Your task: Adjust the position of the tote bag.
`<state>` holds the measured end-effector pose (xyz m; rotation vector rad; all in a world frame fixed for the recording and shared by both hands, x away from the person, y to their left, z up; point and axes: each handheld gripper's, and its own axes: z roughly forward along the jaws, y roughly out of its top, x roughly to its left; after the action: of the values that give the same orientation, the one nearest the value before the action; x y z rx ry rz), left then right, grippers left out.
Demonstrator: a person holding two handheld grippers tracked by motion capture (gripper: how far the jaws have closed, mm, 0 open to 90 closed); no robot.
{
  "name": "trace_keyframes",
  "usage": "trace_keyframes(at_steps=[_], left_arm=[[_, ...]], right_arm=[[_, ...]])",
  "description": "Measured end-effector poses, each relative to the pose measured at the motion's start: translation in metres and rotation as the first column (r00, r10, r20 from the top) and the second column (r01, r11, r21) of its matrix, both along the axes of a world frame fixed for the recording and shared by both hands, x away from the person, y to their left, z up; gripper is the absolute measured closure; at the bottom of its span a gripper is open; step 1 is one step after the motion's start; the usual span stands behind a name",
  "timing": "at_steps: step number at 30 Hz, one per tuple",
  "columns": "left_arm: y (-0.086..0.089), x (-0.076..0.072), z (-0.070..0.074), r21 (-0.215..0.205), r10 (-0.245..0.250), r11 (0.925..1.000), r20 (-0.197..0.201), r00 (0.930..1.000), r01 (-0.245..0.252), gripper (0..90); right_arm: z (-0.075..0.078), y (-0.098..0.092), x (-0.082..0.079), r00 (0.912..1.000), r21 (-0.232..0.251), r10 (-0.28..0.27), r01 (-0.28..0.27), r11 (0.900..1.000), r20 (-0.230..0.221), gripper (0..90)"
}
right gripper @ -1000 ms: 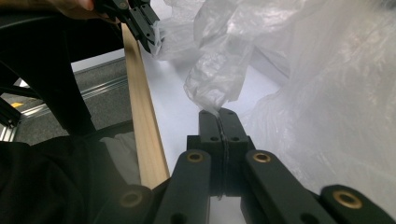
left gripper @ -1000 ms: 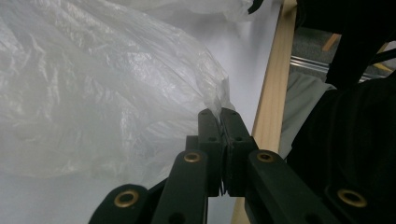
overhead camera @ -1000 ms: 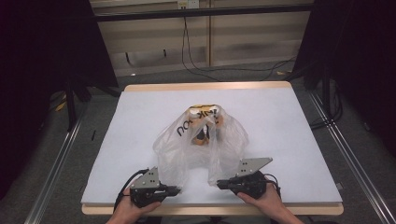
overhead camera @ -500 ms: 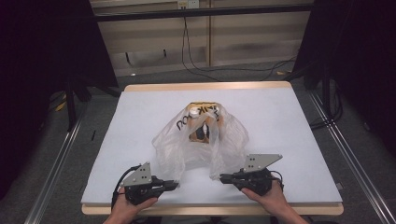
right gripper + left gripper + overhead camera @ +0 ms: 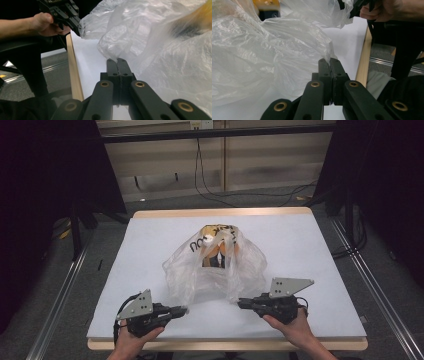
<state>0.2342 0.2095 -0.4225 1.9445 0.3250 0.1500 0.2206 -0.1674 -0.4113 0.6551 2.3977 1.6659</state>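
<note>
A clear plastic bag (image 5: 215, 267) lies mid-table with a yellow and black packet (image 5: 216, 251) inside it. My left gripper (image 5: 184, 310) is shut on the bag's near left corner, and in the left gripper view the film (image 5: 287, 50) runs pinched between the closed jaws of that gripper (image 5: 329, 60). My right gripper (image 5: 241, 303) is shut on the near right corner, where the bag (image 5: 155, 50) is also pinched at the tips of the right gripper (image 5: 117, 60). Both near corners are lifted off the table while the packet's end rests farther back.
The white table top (image 5: 300, 245) has a wooden edge (image 5: 220, 212). Dark stands and cables sit on the floor beyond and beside it. The other hand with its gripper (image 5: 75, 22) shows far off in the right gripper view.
Both grippers have risen and moved a little apart with the bag's corners. The bag has stretched upward and the packet inside has slid away from me.
</note>
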Motion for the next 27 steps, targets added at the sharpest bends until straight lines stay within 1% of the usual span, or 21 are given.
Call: trace_keyframes(at_steps=[1,2,3,4,6,7,11,12,13,14,15,16,17,19,20,21,22,23,24,25,27], left_arm=[[0.000,0.001,0.005,-0.002,0.008,1.0000,0.011,0.9999,-0.008,89.0],[0.000,0.001,0.005,-0.002,0.008,1.0000,0.011,0.9999,-0.008,89.0],[0.000,0.002,0.007,-0.012,0.003,0.9999,0.023,0.9997,-0.003,89.0],[0.000,0.002,0.010,-0.005,0.007,1.0000,0.031,0.9995,-0.007,89.0],[0.000,0.001,0.016,-0.024,0.011,0.9997,0.042,0.9990,-0.010,88.9],[0.000,0.000,0.023,-0.021,0.008,0.9998,0.064,0.9979,-0.007,89.0],[0.000,0.003,0.031,-0.036,0.006,0.9994,0.078,0.9970,-0.003,89.0],[-0.001,0.004,0.035,-0.035,0.007,0.9994,0.094,0.9955,-0.004,89.0],[-0.002,0.005,0.036,-0.040,0.006,0.9992,0.096,0.9954,-0.002,89.0],[-0.002,0.006,0.039,-0.041,0.003,0.9992,0.102,0.9948,0.001,89.0],[-0.003,0.007,0.042,-0.042,0.001,0.9991,0.111,0.9938,0.003,89.0],[-0.004,0.007,0.044,-0.053,0.003,0.9986,0.111,0.9938,0.003,89.0],[-0.005,0.007,0.047,-0.052,0.001,0.9986,0.124,0.9923,0.005,89.0],[-0.006,0.009,0.054,-0.081,0.002,0.9966,0.130,0.9915,0.009,89.0],[-0.006,0.011,0.058,-0.076,0.005,0.9971,0.140,0.9902,0.006,89.0],[-0.007,0.011,0.060,-0.085,0.005,0.9963,0.139,0.9903,0.007,89.0],[-0.007,0.012,0.063,-0.076,0.008,0.9971,0.149,0.9888,0.004,89.0],[-0.007,0.012,0.063,-0.076,0.008,0.9971,0.149,0.9888,0.004,89.0],[-0.006,0.014,0.069,-0.071,0.015,0.9975,0.174,0.9846,-0.003,89.0],[-0.006,0.014,0.069,-0.071,0.015,0.9975,0.174,0.9846,-0.003,89.0],[-0.001,0.016,0.075,-0.087,0.025,0.9961,0.178,0.9837,-0.010,89.1]], right_arm=[[0.003,0.000,0.000,1.0000,0.004,-0.001,0.001,1.000,0.005,90.0],[0.003,0.000,0.000,1.0000,0.004,-0.001,0.001,1.000,0.005,90.0],[0.006,-0.001,0.001,0.9999,0.012,-0.002,0.001,1.000,0.014,90.0],[0.010,-0.001,0.002,0.9996,0.015,-0.004,0.004,1.000,0.027,90.0],[0.016,-0.001,0.004,0.9991,0.022,-0.002,0.001,1.000,0.042,90.0],[0.018,-0.001,0.005,0.9991,0.026,0.002,-0.003,1.000,0.043,90.0],[0.025,0.001,0.008,0.9980,0.030,-0.002,0.000,1.000,0.064,90.0],[0.031,0.002,0.009,0.9969,0.038,-0.004,0.001,0.999,0.079,90.0],[0.031,0.002,0.009,0.9969,0.038,-0.004,0.001,0.999,0.079,90.0],[0.037,0.003,0.009,0.9955,0.047,-0.004,0.000,0.999,0.094,90.0],[0.037,0.003,0.009,0.9955,0.047,-0.004,0.000,0.999,0.094,90.0],[0.040,0.003,0.009,0.9944,0.047,-0.003,-0.002,0.999,0.105,90.0],[0.043,0.003,0.009,0.9933,0.046,-0.004,-0.001,0.999,0.115,90.0],[0.051,0.004,0.010,0.9910,0.057,-0.001,-0.007,0.998,0.134,90.0],[0.053,0.004,0.011,0.9903,0.059,0.001,-0.009,0.998,0.139,90.0],[0.056,0.004,0.012,0.9898,0.064,0.005,-0.014,0.998,0.142,90.0],[0.058,0.004,0.013,0.9890,0.065,0.003,-0.012,0.998,0.148,90.0],[0.060,0.004,0.014,0.9877,0.071,0.002,-0.014,0.997,0.157,90.0],[0.063,0.004,0.015,0.9869,0.075,-0.002,-0.010,0.997,0.162,90.0],[0.063,0.004,0.015,0.9869,0.075,-0.002,-0.010,0.997,0.162,90.0],[0.069,0.002,0.017,0.9832,0.090,-0.013,-0.004,0.996,0.182,90.0]])
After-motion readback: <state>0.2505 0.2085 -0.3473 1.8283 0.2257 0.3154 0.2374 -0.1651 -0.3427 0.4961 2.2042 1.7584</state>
